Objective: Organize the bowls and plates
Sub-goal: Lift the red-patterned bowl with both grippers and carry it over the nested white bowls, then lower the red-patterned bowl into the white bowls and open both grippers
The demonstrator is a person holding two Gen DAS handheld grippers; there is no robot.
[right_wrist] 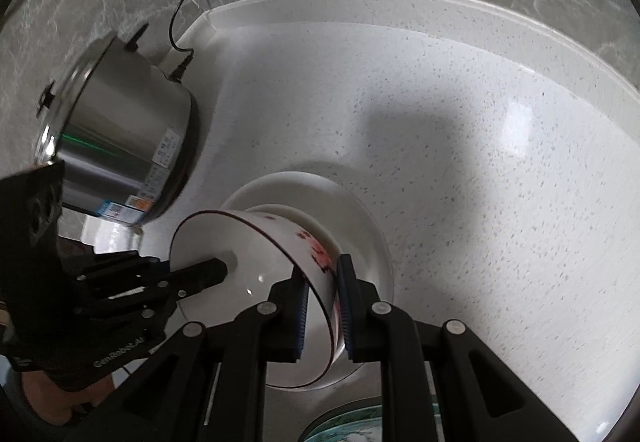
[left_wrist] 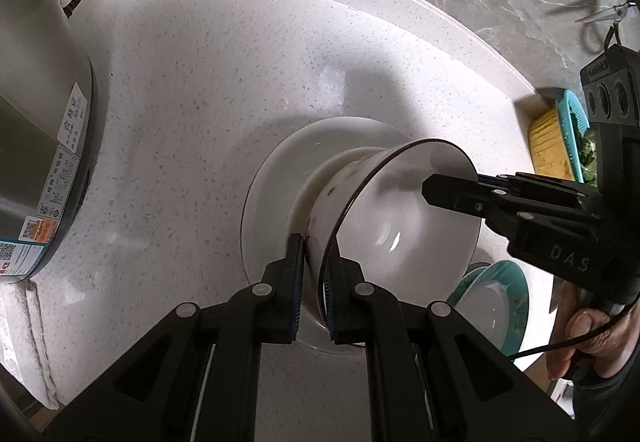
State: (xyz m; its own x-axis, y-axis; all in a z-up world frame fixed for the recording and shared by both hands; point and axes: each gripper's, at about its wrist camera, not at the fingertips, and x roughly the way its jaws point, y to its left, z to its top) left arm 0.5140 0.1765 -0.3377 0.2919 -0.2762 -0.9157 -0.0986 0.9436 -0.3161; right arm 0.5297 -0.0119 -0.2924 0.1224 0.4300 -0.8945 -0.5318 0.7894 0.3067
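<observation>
Both grippers, left [left_wrist: 314, 282] and right [right_wrist: 323, 306], clamp the bowl [left_wrist: 404, 217] rim (opposite sides), steadying it over the plate [left_wrist: 272, 177] beneath.

The teal-rimmed green patterned plate [right_wrist: 352, 424] is cut off by the lower frame edge (black gripper linkages cover more); the steel cooker's printed labels [left_wrist: 66, 157] are unreadable.

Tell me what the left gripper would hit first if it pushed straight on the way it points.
Gripping the bowl wall, the left gripper would probably meet the white plate under it first; depth is unclear.
</observation>
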